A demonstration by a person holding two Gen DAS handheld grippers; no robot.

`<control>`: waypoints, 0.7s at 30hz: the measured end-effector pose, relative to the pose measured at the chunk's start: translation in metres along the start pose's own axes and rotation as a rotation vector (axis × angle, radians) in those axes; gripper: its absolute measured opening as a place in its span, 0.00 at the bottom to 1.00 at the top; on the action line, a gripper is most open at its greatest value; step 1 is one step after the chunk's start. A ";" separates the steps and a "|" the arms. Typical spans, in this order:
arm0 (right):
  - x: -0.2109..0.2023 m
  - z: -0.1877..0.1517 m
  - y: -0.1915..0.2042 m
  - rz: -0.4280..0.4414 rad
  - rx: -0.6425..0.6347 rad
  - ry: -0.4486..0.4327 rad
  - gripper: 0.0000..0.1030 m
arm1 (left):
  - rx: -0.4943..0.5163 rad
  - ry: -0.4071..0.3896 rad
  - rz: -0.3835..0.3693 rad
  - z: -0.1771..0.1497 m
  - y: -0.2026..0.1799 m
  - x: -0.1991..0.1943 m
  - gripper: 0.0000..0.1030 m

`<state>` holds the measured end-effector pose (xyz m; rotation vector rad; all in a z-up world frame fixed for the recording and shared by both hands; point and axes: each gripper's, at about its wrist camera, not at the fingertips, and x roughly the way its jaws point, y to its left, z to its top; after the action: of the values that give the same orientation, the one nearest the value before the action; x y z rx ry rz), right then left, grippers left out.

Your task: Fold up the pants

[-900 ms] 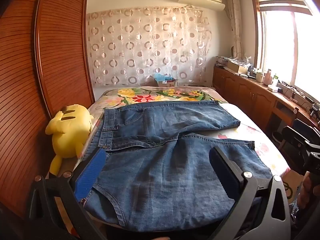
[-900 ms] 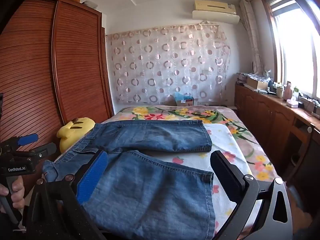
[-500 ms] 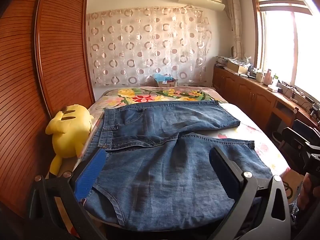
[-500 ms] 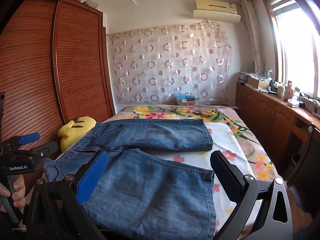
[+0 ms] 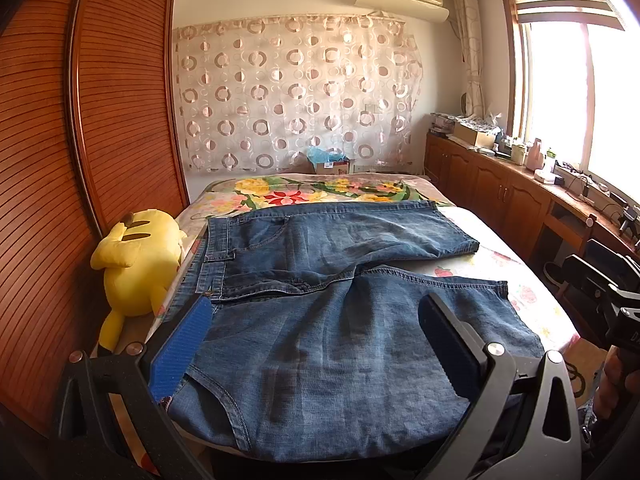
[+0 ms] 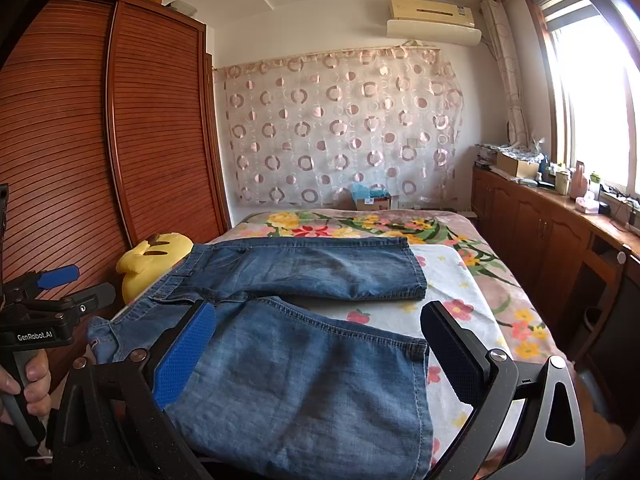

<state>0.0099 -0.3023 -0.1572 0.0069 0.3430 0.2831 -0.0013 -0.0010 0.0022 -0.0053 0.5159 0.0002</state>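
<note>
Pants lie spread beside the plush toy; left claw and right claw are held agape and empty, so only one denim layer may be pinched and the fold skewed.

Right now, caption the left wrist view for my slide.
Open left gripper hovers over denim pants spread flat on the bed.

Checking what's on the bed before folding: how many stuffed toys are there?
1: a yellow plush toy lies at the bed's left edge, beside the jeans' waistband and the wardrobe. Others may be hidden.
</note>
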 end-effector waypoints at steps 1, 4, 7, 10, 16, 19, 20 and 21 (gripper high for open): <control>-0.002 -0.003 0.005 -0.003 -0.001 -0.001 0.99 | 0.000 0.000 0.000 0.000 0.000 0.000 1.00; -0.002 -0.003 0.005 -0.003 -0.001 0.000 0.99 | 0.001 -0.002 -0.001 -0.001 0.000 0.000 1.00; -0.002 -0.003 0.005 -0.002 -0.001 0.000 0.99 | 0.001 -0.003 0.001 -0.001 0.000 0.000 1.00; -0.002 -0.004 0.007 -0.005 0.000 0.000 0.99 | 0.002 -0.003 0.001 -0.001 0.000 0.000 1.00; -0.002 -0.003 0.008 -0.006 0.001 0.000 0.99 | 0.002 -0.004 0.001 0.000 -0.002 -0.001 1.00; -0.001 -0.003 0.008 -0.007 0.003 0.000 0.99 | 0.003 -0.006 0.003 -0.001 -0.002 -0.002 1.00; -0.001 -0.003 0.007 -0.008 0.003 0.000 0.99 | 0.003 -0.006 0.001 0.000 -0.002 -0.002 1.00; -0.001 -0.003 0.008 -0.008 0.003 -0.001 0.99 | 0.003 -0.005 0.001 0.000 -0.002 -0.003 1.00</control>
<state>0.0056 -0.2955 -0.1594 0.0088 0.3428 0.2751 -0.0036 -0.0027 0.0031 -0.0026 0.5105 0.0004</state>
